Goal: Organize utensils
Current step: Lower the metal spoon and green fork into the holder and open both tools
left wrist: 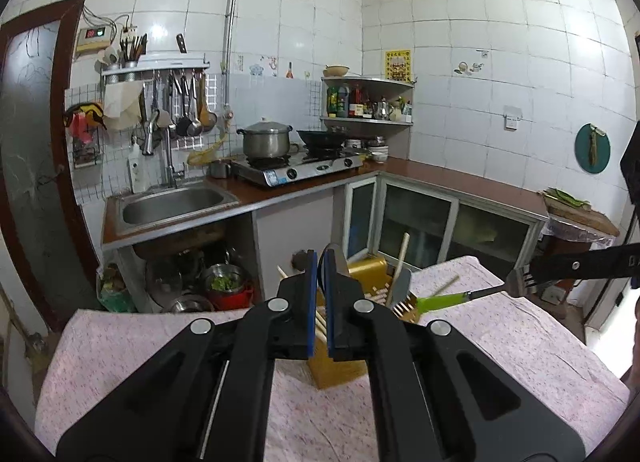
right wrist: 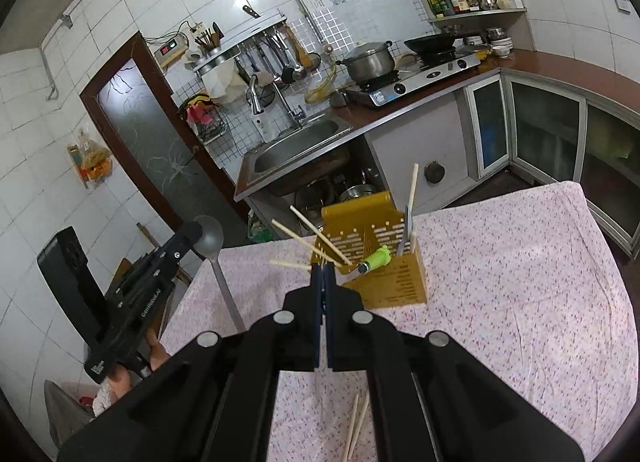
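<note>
Table [right wrist: 520,302] under pink floral cloth, wide bare room on right side out to right and far edges. Yellow utensil holder [right wrist: 384,274] upright near far edge, chopsticks [right wrist: 316,230] leaning out. Left gripper [left wrist: 321,262] clamped on grey spoon [right wrist: 214,246], left of holder, over left edge. Right gripper [right wrist: 323,274] pinching green-handled fork [left wrist: 460,298], handle end at holder's rim. Loose chopsticks [right wrist: 357,426] near front edge.
</note>
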A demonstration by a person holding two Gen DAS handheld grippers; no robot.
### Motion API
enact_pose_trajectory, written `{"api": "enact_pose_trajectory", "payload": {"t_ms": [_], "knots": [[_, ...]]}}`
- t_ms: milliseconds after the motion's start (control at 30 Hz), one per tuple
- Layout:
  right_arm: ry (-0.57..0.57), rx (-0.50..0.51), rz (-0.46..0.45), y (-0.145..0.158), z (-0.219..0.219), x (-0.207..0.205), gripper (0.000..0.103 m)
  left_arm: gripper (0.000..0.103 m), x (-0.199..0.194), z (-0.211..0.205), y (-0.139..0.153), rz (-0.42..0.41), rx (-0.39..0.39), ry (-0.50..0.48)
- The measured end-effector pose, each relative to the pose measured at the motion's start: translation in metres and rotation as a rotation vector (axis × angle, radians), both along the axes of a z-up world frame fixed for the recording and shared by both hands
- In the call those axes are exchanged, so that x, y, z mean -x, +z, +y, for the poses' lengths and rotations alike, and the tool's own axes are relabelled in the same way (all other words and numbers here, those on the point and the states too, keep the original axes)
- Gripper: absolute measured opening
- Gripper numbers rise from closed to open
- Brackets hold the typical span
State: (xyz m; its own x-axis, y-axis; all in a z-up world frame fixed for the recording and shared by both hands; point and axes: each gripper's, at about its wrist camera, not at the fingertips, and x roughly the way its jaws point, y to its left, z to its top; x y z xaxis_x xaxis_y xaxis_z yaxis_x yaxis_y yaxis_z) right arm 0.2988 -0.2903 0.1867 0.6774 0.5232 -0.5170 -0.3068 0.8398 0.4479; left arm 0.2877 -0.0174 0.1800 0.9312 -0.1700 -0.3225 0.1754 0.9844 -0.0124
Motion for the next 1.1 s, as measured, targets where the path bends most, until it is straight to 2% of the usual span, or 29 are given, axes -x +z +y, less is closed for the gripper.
{"api": "enact_pose_trajectory", "payload": {"t_ms": [300,567,733,833,1100], "knots": [[-0.007,-0.02,0.043,-0.009,-0.008,-0.033,0.001,0.002,-0.03,-0.008,0.012,-0.07,-0.03,0.019],[-0.014,-0.023,0.1,-0.028,-0.006,-0.063,0.001,0.002,-0.053,-0.006,0.002,-0.091,-0.032,0.03],[-0.024,-0.015,0.152,-0.037,-0.004,-0.079,0.001,0.002,-0.07,-0.011,-0.004,-0.135,-0.081,0.051],[-0.033,-0.017,0.175,-0.041,-0.003,-0.092,0.001,0.002,-0.082,-0.013,-0.008,-0.138,-0.071,0.054],[-0.039,-0.004,0.188,-0.053,0.002,-0.116,0.001,0.002,-0.116,-0.021,-0.023,-0.17,-0.085,0.067]]}}
